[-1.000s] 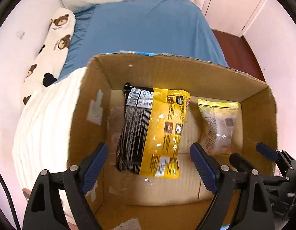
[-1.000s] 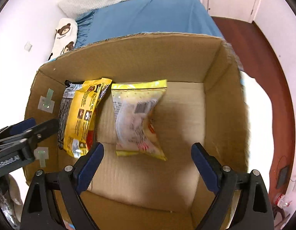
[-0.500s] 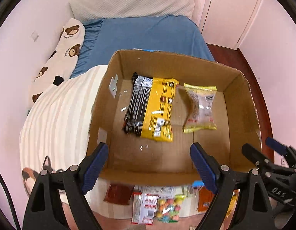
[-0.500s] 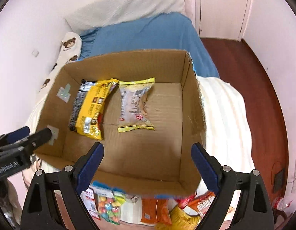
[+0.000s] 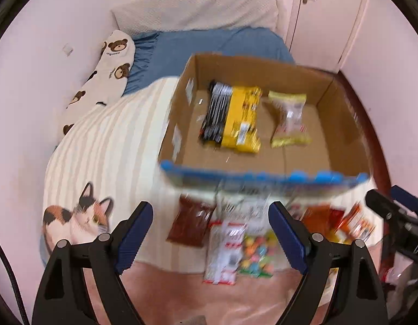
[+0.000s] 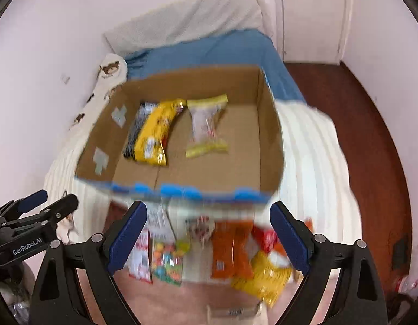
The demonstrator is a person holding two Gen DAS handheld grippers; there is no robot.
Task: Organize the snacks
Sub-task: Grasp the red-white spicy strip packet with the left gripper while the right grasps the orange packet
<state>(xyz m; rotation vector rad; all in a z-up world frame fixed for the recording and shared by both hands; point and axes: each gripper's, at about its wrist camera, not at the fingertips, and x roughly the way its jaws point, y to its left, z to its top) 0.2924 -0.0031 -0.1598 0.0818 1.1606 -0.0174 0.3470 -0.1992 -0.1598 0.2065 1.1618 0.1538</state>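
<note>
An open cardboard box (image 5: 341, 124) (image 6: 268, 135) sits on a striped white blanket on the bed. Inside it lie a black-and-yellow snack pack (image 5: 232, 120) (image 6: 152, 132) and a smaller yellow-edged clear packet (image 5: 288, 119) (image 6: 206, 124). In front of the box several loose snacks lie in a row: a brown pouch (image 5: 191, 223), a red-and-white packet (image 5: 225, 252), a colourful candy bag (image 5: 256, 254) (image 6: 167, 261), an orange bag (image 6: 230, 249) and a yellow bag (image 6: 263, 276). My left gripper (image 5: 210, 233) and my right gripper (image 6: 207, 237) both hover open and empty above this row.
A bear-print pillow (image 5: 106, 67) lies along the wall at left. Blue sheet (image 5: 209, 43) and a grey pillow (image 5: 195, 10) lie behind the box. A cat picture (image 5: 78, 222) marks the blanket. Dark wooden floor (image 6: 371, 135) and a white door (image 6: 311, 13) are on the right.
Both grippers have pulled back and up out of the box, toward its near side. The loose snacks in front of the box have come into view. The jaws stayed open.
</note>
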